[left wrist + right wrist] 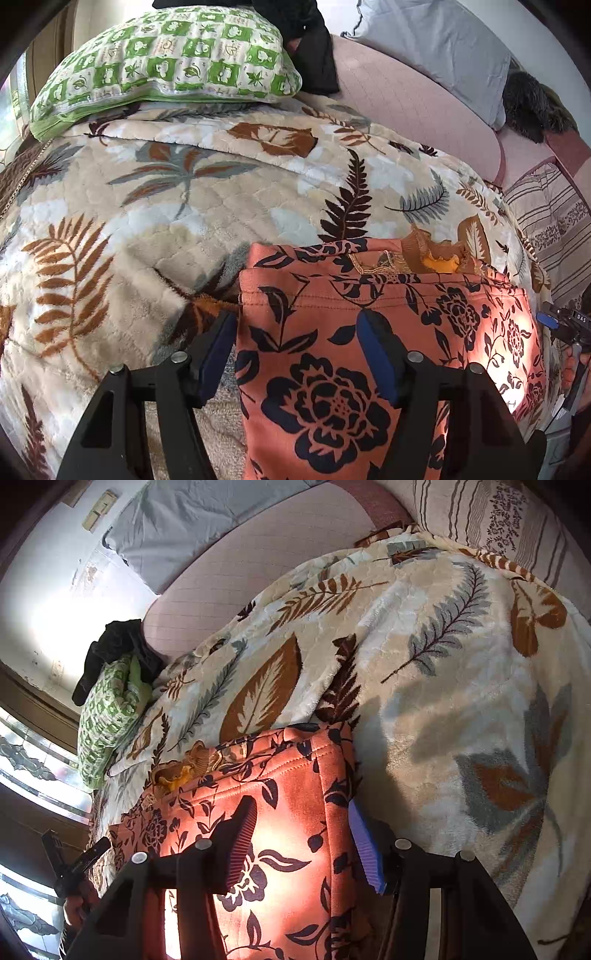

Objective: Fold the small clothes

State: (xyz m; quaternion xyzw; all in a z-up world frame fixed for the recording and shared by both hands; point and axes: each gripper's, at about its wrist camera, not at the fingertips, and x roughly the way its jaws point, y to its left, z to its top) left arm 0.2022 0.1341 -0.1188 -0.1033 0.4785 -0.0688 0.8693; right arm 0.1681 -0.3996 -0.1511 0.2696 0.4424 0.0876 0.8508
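Note:
An orange garment with a black flower print (369,332) lies folded on the leaf-patterned blanket (166,206). A brown and yellow bit of cloth (439,258) shows at its far edge. My left gripper (299,347) is open over the garment's left edge, its left finger on the blanket side. In the right wrist view the same garment (280,812) lies under my right gripper (303,838), which is open and straddles the garment's right edge. The right gripper also shows at the right rim of the left wrist view (565,325), and the left gripper at the lower left of the right wrist view (70,867).
A green checked pillow (166,59) with black clothing (306,44) on it lies at the head of the bed. A pink sheet (413,107), a grey pillow (436,44) and a striped pillow (550,221) lie to the right. A window (33,760) is at left.

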